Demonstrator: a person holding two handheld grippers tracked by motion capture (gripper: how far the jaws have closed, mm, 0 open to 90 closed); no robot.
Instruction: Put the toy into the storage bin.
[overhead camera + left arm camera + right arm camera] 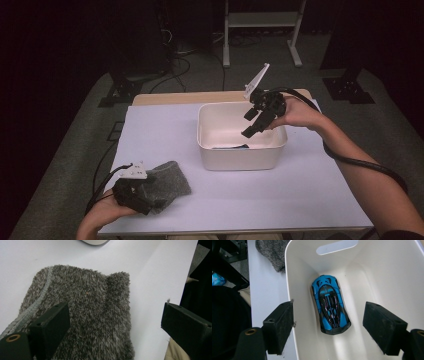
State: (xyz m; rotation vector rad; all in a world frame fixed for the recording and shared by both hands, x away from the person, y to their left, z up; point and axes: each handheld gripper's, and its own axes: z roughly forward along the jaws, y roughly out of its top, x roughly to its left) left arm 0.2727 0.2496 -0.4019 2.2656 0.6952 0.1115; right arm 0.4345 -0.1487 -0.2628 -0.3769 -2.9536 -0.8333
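**Blue toy car lies in the bin, right claw above it**

The blue toy car, with black roof and trim, lies on the floor of the white bin, close to one long wall and lined up along it. In the right gripper view it sits between the two black jaws but well below them, untouched. The right claw hangs over the bin's open top, pointing down into it, jaws wide and holding nothing. The bin stands on the white surface, towards its far side.

Nearer the person, a grey fuzzy cloth with a pale knitted edge lies flat on the surface, well apart from the bin. The left claw rests low at the cloth, jaws wide; one jaw is over the fabric, the other beyond its edge, over the surface's rim.
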